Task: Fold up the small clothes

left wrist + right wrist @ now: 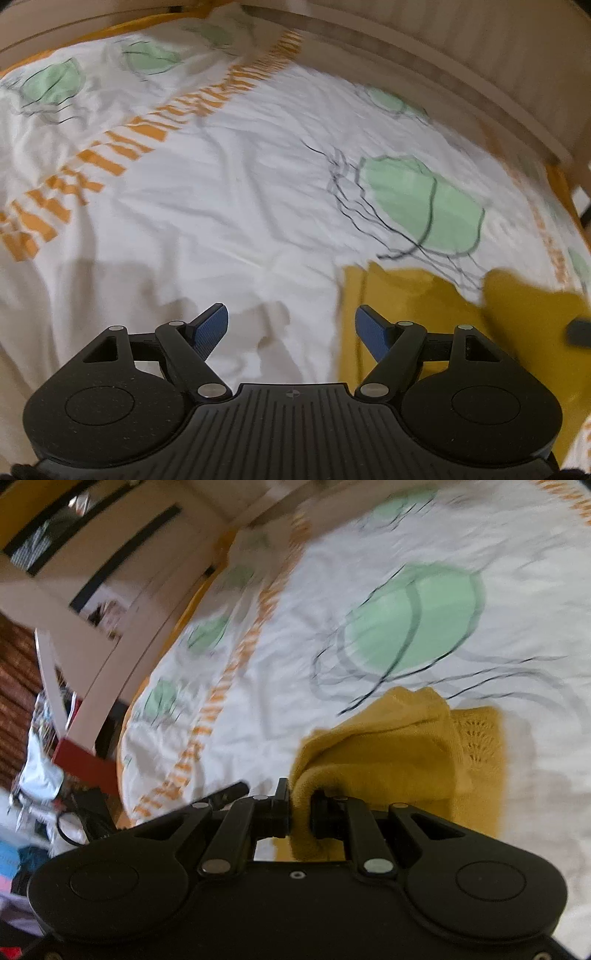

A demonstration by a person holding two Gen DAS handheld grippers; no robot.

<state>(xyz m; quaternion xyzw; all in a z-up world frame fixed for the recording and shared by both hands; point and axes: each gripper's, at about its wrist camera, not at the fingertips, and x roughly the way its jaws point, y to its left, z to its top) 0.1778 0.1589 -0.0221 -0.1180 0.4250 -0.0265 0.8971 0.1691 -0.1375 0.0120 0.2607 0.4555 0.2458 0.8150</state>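
Observation:
A small mustard-yellow knit garment (399, 746) lies on a white bedsheet (280, 686) printed with green leaves and orange stripes. My right gripper (300, 805) is shut on a bunched edge of the garment and holds it lifted off the sheet. In the left wrist view the garment (406, 299) lies at the lower right. My left gripper (291, 326) is open and empty, hovering over the sheet (207, 206) just left of the garment's edge. Its blue fingertips (212, 325) stand wide apart.
A pale wooden bed frame (424, 55) curves along the far edge of the bed. In the right wrist view, beige furniture with drawers (110, 561), a red box (85, 764) and floor clutter (40, 775) lie beyond the bed's left side.

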